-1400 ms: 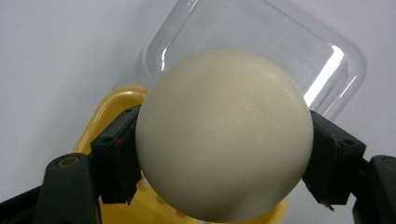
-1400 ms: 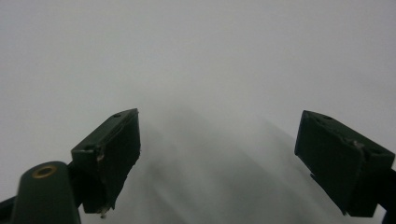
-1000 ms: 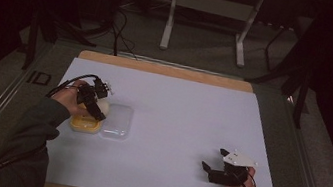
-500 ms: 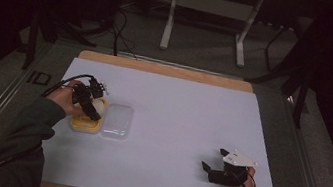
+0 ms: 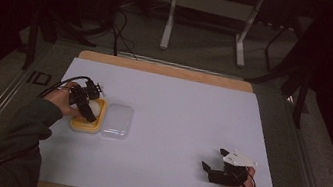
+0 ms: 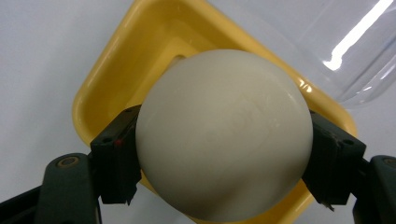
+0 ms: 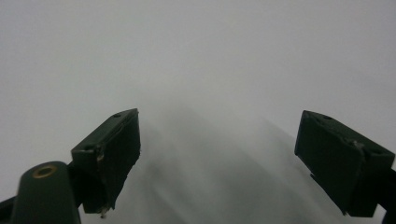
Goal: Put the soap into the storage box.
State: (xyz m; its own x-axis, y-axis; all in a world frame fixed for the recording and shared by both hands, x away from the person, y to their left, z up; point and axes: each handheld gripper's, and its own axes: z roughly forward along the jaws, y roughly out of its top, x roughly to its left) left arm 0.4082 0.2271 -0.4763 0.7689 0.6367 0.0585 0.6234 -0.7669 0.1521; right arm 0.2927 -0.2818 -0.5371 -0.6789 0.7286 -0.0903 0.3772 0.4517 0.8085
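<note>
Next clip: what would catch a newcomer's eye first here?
The white ball stands out at once: the left claw grips it by both sides right over the yellow tray, at the left of the white table. A clear lid lies against the tray's right side. Near the front right corner, the right claw stands open with nothing between its jaws.
</note>
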